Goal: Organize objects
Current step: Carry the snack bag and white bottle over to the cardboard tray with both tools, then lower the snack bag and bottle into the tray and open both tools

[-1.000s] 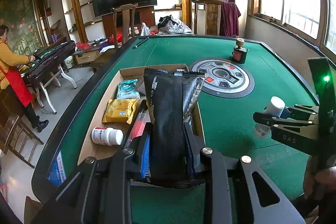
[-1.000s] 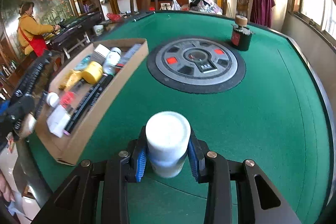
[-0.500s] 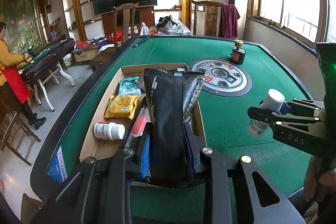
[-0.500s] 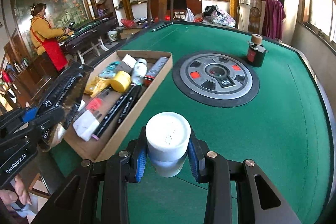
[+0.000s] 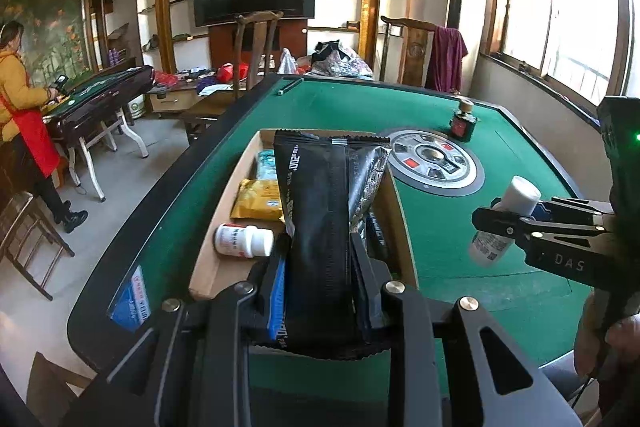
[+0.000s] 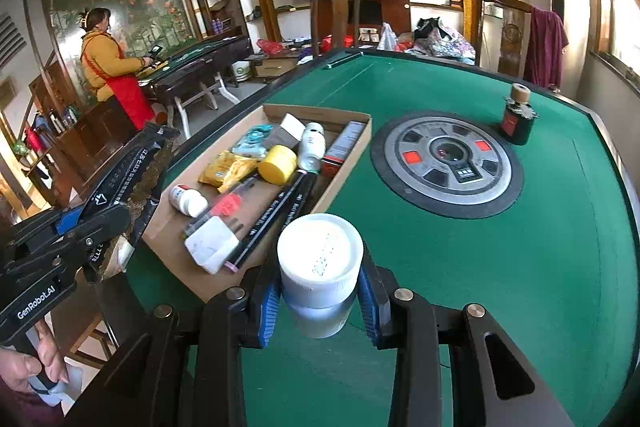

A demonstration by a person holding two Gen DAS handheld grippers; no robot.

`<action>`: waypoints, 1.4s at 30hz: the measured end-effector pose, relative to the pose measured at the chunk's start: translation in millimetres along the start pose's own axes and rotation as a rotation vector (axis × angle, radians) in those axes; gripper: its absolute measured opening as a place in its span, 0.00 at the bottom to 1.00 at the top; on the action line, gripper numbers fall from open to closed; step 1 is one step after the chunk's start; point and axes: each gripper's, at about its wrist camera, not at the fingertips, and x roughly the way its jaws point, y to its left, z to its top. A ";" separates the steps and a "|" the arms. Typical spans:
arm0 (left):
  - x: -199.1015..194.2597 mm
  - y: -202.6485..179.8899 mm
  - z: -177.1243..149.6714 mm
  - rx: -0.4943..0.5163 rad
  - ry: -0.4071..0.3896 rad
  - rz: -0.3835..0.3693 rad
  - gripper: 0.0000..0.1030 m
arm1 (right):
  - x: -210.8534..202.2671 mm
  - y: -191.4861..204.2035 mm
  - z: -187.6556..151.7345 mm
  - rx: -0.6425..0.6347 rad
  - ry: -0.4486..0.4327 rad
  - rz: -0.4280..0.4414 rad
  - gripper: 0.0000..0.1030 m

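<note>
Left wrist view: the left gripper (image 5: 322,281) clamps one black foil packet (image 5: 320,227) above the cardboard box (image 5: 208,267); the packet hides much of the box.

Right wrist view: the right gripper (image 6: 318,301) pinches one white bottle (image 6: 318,271) over the green surface (image 6: 500,267), and two black pens (image 6: 276,217) show in the box.

The black foil pouch (image 5: 320,227) is standing upright, clamped at its lower end, with its crimped top edge above the cardboard tray (image 6: 344,183). The white-capped bottle (image 6: 318,275) is being held clear of the green felt, cap toward the camera, its labelled body tilted. The open tray is lying on the felt, holding a yellow packet (image 6: 230,169), a yellow round lid (image 6: 277,164), a small white pill bottle (image 6: 188,201), two black pens (image 6: 276,213) and a white adapter (image 6: 211,245).
</note>
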 end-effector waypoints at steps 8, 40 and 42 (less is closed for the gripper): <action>-1.2 28.3 -7.7 -0.059 -0.001 0.021 0.26 | 3.2 10.5 8.2 -0.003 0.009 0.062 0.36; 136.3 14.5 13.3 -0.117 0.198 -0.138 0.26 | 55.7 1.1 27.5 0.087 0.119 0.107 0.37; 142.7 15.3 14.1 -0.130 0.208 -0.146 0.26 | 57.6 0.4 30.3 0.090 0.120 0.106 0.37</action>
